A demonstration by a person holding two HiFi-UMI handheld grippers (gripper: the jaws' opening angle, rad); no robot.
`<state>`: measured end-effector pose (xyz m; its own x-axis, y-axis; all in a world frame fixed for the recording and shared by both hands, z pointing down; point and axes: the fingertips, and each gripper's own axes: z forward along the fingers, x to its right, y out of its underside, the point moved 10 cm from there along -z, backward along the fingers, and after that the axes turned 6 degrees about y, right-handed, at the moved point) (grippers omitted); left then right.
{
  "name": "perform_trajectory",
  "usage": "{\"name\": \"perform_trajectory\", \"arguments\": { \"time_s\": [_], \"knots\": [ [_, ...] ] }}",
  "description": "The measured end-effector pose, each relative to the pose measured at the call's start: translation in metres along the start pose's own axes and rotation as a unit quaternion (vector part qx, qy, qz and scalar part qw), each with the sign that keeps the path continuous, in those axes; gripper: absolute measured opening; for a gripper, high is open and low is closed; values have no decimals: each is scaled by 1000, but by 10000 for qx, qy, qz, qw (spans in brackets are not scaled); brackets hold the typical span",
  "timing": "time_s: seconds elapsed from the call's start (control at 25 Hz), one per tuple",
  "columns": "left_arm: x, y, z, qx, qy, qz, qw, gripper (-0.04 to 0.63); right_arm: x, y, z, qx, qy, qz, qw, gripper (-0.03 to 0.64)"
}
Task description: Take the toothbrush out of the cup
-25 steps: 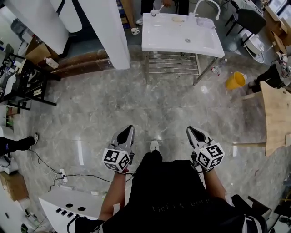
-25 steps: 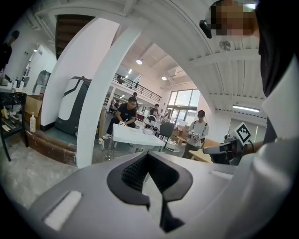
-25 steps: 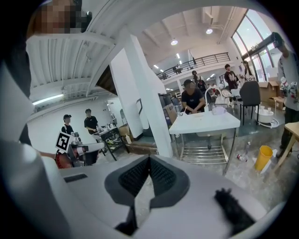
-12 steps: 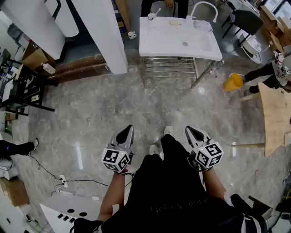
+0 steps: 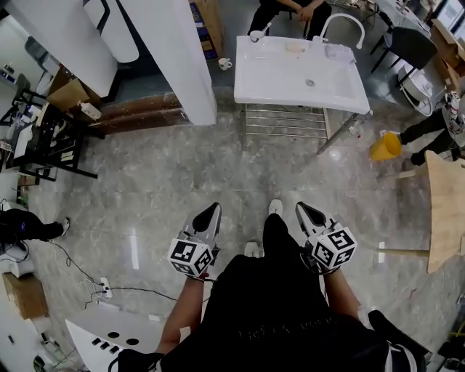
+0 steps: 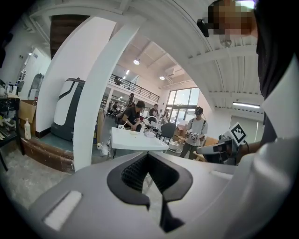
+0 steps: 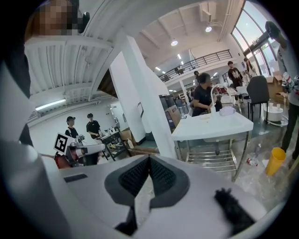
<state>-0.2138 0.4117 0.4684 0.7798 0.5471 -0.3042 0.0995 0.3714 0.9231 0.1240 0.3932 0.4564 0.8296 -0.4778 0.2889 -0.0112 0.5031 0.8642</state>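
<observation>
A white cup (image 5: 256, 35) with a toothbrush standing in it sits on the far left corner of the white sink (image 5: 301, 73), at the top of the head view. Both grippers are held low in front of the person's body, far from the sink and over the grey floor. The left gripper (image 5: 210, 211) is shut with nothing in it, and its jaws (image 6: 148, 157) meet at the tip. My right gripper (image 5: 302, 210) is also shut and empty, pads together (image 7: 149, 161). The sink (image 7: 212, 125) stands ahead in the right gripper view.
A white pillar (image 5: 171, 51) rises left of the sink. A person (image 5: 290, 9) sits behind the sink. A yellow bucket (image 5: 383, 147) and a wooden board (image 5: 445, 203) lie to the right, a black rack (image 5: 43, 138) to the left. A mug (image 5: 227, 64) stands on the floor.
The person has stepped forward, one foot now ahead between the grippers. The sink sits a little lower and further right in the head view. Both grippers stay shut.
</observation>
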Motion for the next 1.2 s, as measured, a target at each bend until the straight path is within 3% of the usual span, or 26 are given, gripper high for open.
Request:
{"name": "perform_trajectory", "arguments": {
  "time_s": [0.88,1.04,1.2],
  "knots": [
    [-31,-65,169,-273,-168,78,9995,9,149,-80,90,-74,-287,306,9991,12],
    [-30,-72,190,-423,-144,313,9985,9,171,-87,100,-61,-299,372,9988,12],
    [-33,-73,200,-313,-230,30,9992,9,185,-88,108,-99,-299,381,9988,12]
  ]
}}
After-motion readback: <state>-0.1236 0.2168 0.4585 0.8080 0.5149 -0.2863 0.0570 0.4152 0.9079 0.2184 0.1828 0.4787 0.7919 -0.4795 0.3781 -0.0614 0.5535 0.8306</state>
